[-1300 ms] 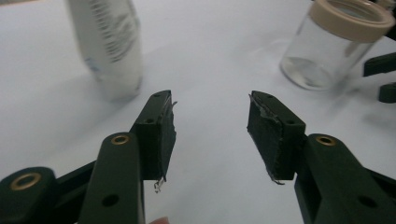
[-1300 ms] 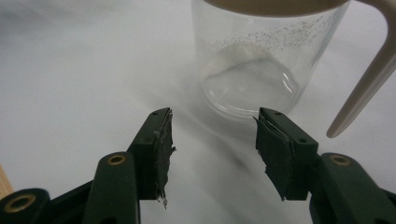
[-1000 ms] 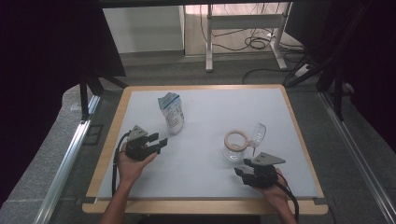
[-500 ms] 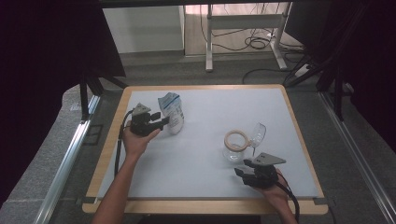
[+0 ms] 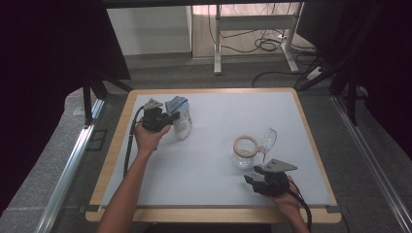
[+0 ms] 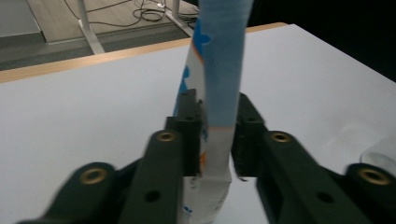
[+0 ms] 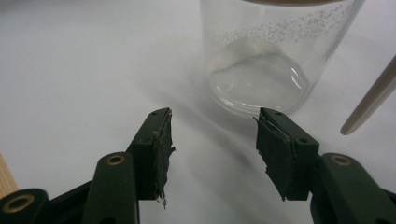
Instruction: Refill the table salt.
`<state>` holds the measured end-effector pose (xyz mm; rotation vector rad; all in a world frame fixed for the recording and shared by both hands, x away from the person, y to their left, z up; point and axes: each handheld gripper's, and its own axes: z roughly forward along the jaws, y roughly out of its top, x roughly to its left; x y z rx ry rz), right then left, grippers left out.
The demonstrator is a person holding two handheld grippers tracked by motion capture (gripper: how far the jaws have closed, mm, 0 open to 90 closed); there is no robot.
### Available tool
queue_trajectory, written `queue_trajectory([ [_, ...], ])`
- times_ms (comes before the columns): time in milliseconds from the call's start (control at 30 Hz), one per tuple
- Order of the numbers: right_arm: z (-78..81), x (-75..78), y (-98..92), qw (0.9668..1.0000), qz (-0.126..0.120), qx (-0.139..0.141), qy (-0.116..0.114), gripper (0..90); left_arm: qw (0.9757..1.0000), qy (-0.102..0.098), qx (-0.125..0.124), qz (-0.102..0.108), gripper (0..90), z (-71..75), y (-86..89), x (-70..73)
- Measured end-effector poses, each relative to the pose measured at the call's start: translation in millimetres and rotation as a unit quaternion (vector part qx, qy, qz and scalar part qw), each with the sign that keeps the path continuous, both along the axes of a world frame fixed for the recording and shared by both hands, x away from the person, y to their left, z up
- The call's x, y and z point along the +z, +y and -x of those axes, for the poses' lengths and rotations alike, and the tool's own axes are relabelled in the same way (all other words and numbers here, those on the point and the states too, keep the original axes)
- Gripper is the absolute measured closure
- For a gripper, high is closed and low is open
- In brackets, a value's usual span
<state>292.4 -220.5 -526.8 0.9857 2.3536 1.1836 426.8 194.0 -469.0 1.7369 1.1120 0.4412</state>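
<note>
A blue and white bag (image 5: 182, 121) stands upright at the table's far left. My left gripper (image 5: 170, 118) reaches it from the left. In the left gripper view its jaws have just been closing, and my left gripper (image 6: 217, 116) is shut on the bag (image 6: 219, 60), with the pads pressed against both sides of its flattened upper part. A clear glass jar (image 5: 244, 154) with a wooden rim stands at the right, its lid (image 5: 267, 139) tipped open beside it. My right gripper (image 5: 251, 181) rests just in front of the jar. In the right gripper view the right gripper (image 7: 212, 130) is open before the jar (image 7: 261, 70), with nothing between its jaws.
The white table top (image 5: 214, 145) has a wooden border (image 5: 209, 214). A pale wooden edge (image 7: 373, 98) shows right of the jar. Behind the table stand a desk frame (image 5: 252, 34) and floor cables (image 5: 267, 46). A metal rail (image 5: 73, 165) runs along the left.
The left hand moved away from the person to the bag, and its jaws closed on the bag's upper part. The right hand and the jar stayed put.
</note>
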Motion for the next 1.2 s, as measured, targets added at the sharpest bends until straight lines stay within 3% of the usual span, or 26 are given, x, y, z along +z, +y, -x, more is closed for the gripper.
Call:
queue_trajectory([
  [267,1.0,1.5,1.0,1.0000,-0.001,-0.001,-0.005,45.5,0.9999,-0.011,-0.005,0.009,85.3,-0.1,0.2,-0.4],
  [367,2.1,3.1,1.6,1.0000,0.000,-0.002,-0.009,45.5,0.9992,-0.020,-0.012,0.033,87.4,1.1,-0.6,2.2],
  [467,3.2,4.0,3.2,0.9999,0.000,0.000,-0.014,45.5,0.9986,-0.027,-0.019,0.041,88.6,2.5,-2.0,6.5],
  [667,3.7,2.8,4.8,0.9998,0.003,0.003,-0.017,45.5,0.9984,-0.031,-0.031,0.036,89.3,5.5,-5.1,11.2],
  [1033,5.1,2.9,7.5,0.9998,0.003,0.005,-0.021,45.5,0.9967,-0.033,-0.050,0.054,89.5,15.9,-1.7,20.3],
  [1200,8.5,3.5,13.4,0.9992,0.009,0.012,-0.036,45.1,0.9963,-0.039,-0.058,0.050,89.4,23.4,-3.5,24.1],
])
